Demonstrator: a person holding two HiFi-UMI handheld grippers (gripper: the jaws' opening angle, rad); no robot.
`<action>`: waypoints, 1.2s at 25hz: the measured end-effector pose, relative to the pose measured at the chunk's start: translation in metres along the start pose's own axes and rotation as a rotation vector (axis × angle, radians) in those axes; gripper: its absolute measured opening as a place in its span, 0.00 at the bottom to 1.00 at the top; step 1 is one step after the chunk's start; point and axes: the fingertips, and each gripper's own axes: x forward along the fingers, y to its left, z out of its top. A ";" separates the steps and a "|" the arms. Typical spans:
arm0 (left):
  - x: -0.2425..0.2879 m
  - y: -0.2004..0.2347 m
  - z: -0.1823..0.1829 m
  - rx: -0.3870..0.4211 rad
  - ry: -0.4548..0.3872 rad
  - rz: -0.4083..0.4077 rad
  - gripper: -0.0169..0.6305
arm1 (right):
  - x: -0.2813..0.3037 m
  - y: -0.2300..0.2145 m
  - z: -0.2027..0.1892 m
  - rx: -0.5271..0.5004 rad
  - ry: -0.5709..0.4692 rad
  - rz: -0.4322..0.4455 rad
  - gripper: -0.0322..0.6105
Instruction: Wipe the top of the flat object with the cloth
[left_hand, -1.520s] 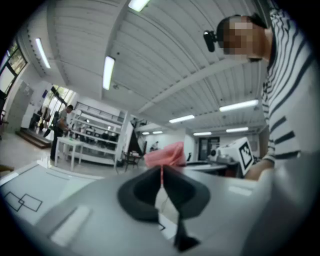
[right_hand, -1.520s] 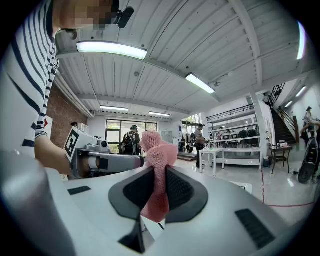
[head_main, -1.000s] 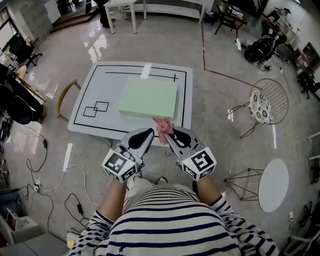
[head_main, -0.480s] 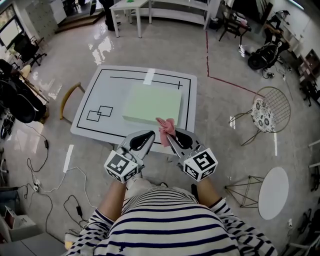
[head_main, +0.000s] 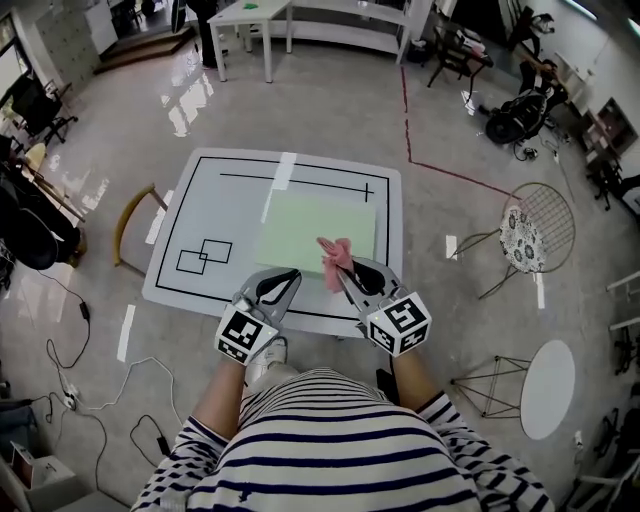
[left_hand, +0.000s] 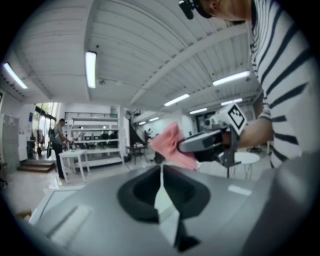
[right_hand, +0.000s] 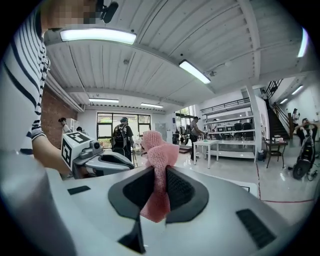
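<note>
A pale green flat pad (head_main: 318, 232) lies on the white table (head_main: 215, 205) marked with black lines. My right gripper (head_main: 342, 268) is shut on a pink knitted cloth (head_main: 335, 258), which hangs over the pad's near right edge. In the right gripper view the cloth (right_hand: 159, 160) sticks up between the closed jaws (right_hand: 158, 172). My left gripper (head_main: 290, 276) hovers over the table's near edge, just left of the cloth. It is shut with nothing in it (left_hand: 161, 167). The left gripper view shows the cloth (left_hand: 172, 145) and the right gripper (left_hand: 205, 142) ahead.
A wooden chair (head_main: 130, 215) stands at the table's left side. A wire chair (head_main: 540, 215) and a round white side table (head_main: 548, 375) are on the right. Cables (head_main: 100, 370) trail over the floor at lower left. White tables (head_main: 250, 15) stand far back.
Both grippers have moved forward towards the table. The pink cloth now hangs over the green pad's near edge instead of in front of it. Both jaws stay closed.
</note>
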 end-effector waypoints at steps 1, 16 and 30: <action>0.001 0.014 -0.004 0.006 0.005 -0.007 0.05 | 0.011 -0.001 0.002 -0.001 0.003 -0.010 0.13; 0.035 0.111 -0.122 0.170 0.284 -0.270 0.47 | 0.116 -0.074 -0.028 0.046 0.176 -0.294 0.13; 0.062 0.111 -0.184 0.189 0.465 -0.362 0.62 | 0.112 -0.217 -0.117 0.122 0.520 -0.607 0.13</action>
